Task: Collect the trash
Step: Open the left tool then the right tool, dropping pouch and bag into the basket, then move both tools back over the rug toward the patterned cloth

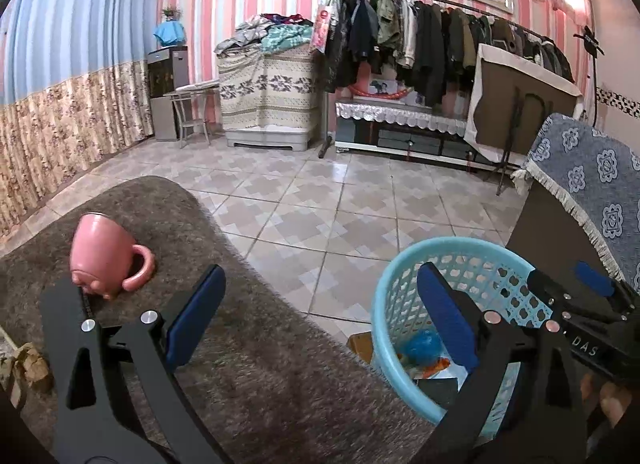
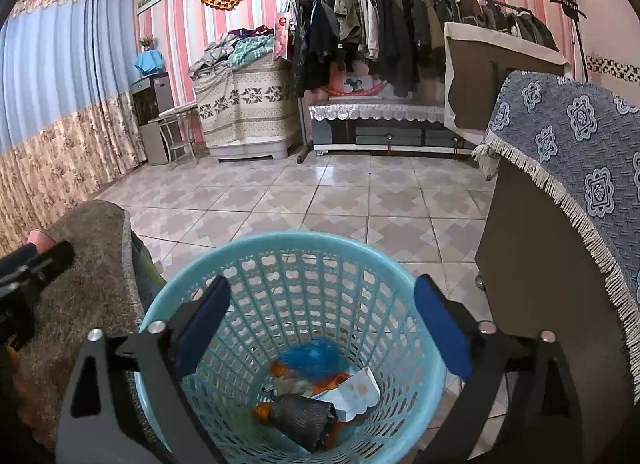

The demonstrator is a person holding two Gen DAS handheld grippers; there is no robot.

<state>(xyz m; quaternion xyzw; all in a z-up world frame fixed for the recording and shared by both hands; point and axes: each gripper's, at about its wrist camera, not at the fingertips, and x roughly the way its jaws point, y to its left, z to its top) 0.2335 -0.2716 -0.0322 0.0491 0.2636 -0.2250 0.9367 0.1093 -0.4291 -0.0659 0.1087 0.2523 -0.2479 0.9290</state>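
Observation:
A light blue plastic basket (image 2: 188, 284) stands on the tiled floor and holds several pieces of trash (image 2: 308, 392): a blue crumple, orange scraps, white paper, a dark wrapper. My right gripper (image 2: 320, 324) is open and empty, right above the basket's mouth. My left gripper (image 1: 320, 304) is open and empty, hovering over the edge of a grey-brown shaggy surface (image 1: 260, 364). The basket (image 1: 384, 304) shows to its right, with the right gripper (image 1: 568, 292) over it. Crumpled brown paper (image 1: 28, 368) lies at the far left edge.
A pink mug (image 1: 106, 252) lies tipped on the shaggy surface. A cabinet with a blue patterned cloth (image 2: 568, 144) stands right of the basket. Tiled floor (image 2: 340, 200) stretches to a clothes rack (image 2: 400, 24) and covered furniture at the back.

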